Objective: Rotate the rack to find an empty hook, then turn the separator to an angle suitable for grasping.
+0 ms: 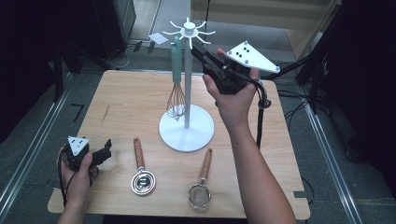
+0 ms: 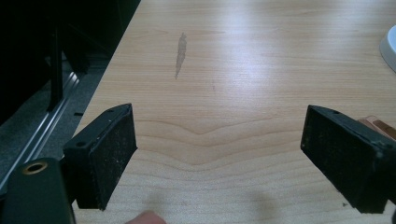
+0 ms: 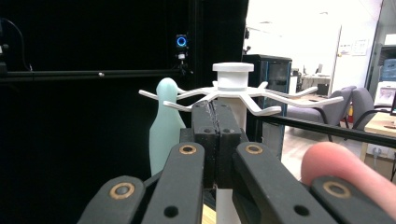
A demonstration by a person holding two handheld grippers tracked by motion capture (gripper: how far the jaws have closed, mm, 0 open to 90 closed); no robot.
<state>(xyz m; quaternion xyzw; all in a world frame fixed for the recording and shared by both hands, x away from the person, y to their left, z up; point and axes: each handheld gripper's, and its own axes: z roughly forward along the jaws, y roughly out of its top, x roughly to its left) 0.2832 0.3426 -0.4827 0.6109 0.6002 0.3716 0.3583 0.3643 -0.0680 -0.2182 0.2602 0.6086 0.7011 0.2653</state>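
Two grippers are working at a wooden table. A white rack is standing on its round base at the middle of the table, and a whisk with a mint-green handle is hanging from one of the hooks at the top, its wire head dangling just above the base. In the right gripper view the green handle top is sitting on a hook to the left of the rack's white cap.

The right gripper is hovering up by the hooks, right beside the post and near the whisk handle; its jaws are pressing together with nothing between them, and they are touching neither the whisk nor the hooks as far as one can tell. The left gripper is resting at the table's near left edge, its jaws standing wide apart over bare wood.

Near the front edge a ladle-like spoon with a wooden handle is lying, and to its right a small mesh strainer with a similar handle, well apart from each other and from the rack's base.
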